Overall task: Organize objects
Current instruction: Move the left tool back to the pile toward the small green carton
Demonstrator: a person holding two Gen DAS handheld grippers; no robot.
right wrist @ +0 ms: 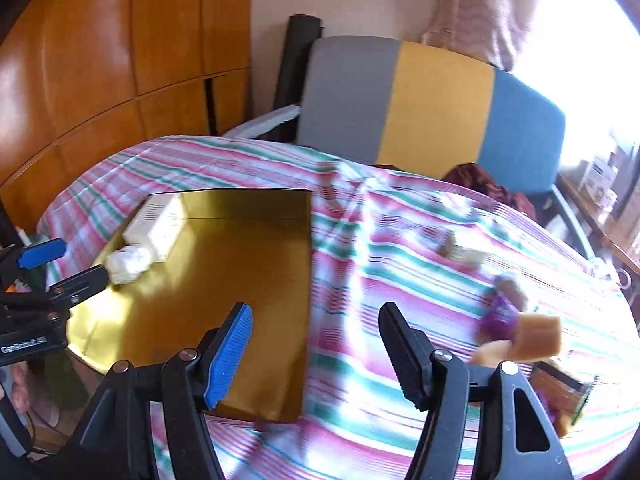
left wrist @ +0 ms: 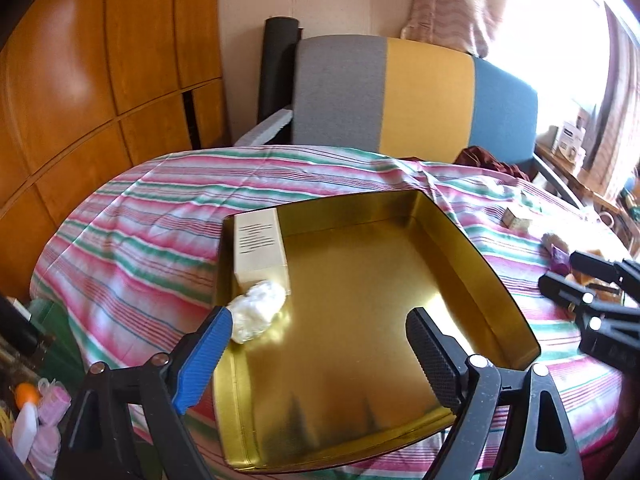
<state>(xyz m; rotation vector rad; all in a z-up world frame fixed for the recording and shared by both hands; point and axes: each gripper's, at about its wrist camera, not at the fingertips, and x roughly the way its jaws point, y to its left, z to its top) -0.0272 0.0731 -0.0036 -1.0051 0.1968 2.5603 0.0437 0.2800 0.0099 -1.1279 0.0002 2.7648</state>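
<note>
A gold tin box (left wrist: 360, 300) lies open on the striped bedspread (left wrist: 140, 232). Inside at its left are a cream carton (left wrist: 260, 246) and a white crumpled wad (left wrist: 258, 312). My left gripper (left wrist: 320, 352) is open and empty over the tin's near part; its blue fingertip (left wrist: 218, 332) is beside the wad. My right gripper (right wrist: 316, 336) is open and empty over the tin's right edge (right wrist: 308, 300). To its right lie a purple packet (right wrist: 500, 316), an orange-brown block (right wrist: 536, 336) and a small pale box (right wrist: 464, 252), all blurred. The tin (right wrist: 240, 264) also shows there.
A grey, yellow and blue headboard (left wrist: 420, 96) stands behind the bed. Wooden wardrobe doors (left wrist: 100, 80) are at the left. A dark red cloth (left wrist: 492, 160) lies at the far side. A cluttered shelf (left wrist: 572, 148) is at the right. Bottles and clutter (left wrist: 28, 420) sit lower left.
</note>
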